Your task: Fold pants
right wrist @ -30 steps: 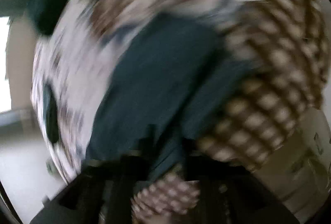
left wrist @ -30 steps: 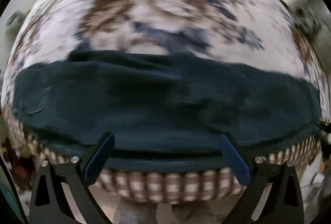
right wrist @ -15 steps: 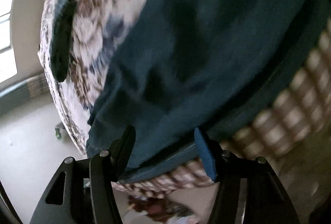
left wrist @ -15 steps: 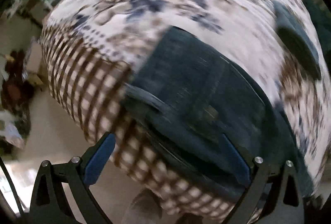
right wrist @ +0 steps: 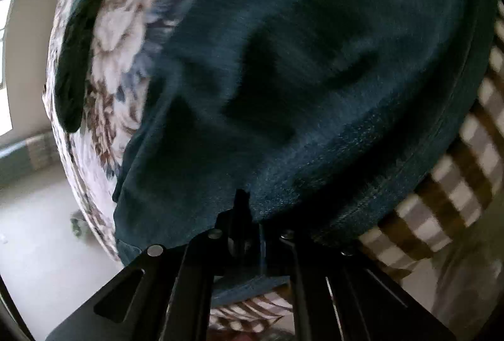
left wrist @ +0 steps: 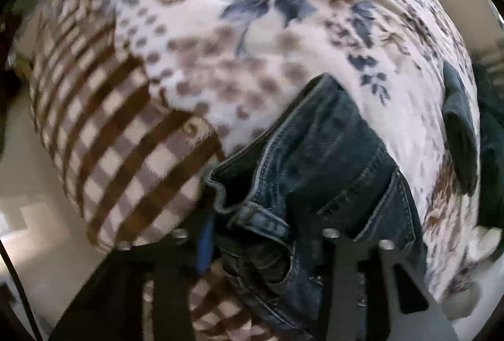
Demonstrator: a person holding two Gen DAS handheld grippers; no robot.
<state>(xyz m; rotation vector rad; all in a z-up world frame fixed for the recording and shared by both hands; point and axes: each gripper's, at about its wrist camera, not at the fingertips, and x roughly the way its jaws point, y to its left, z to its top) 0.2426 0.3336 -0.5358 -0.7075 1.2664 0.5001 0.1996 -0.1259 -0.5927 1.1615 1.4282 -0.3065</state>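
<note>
Dark blue denim pants (left wrist: 330,171) lie on a bed with a floral and checked blanket (left wrist: 220,26). In the left wrist view the waistband end with belt loop and pocket seams bunches between the fingers of my left gripper (left wrist: 264,243), which is closed on it. In the right wrist view the pants (right wrist: 315,73) fill most of the frame, and my right gripper (right wrist: 249,234) is shut on the near edge of the denim.
Another dark folded garment (left wrist: 460,127) lies on the blanket at the far right; it also shows in the right wrist view (right wrist: 75,64) at the left. The brown-checked blanket border (right wrist: 456,183) hangs over the bed edge above a pale floor (right wrist: 37,230).
Both grippers were open above the pants half a second ago. Now each has dropped onto the denim and closed on it, the left at the waistband, the right at the edge.
</note>
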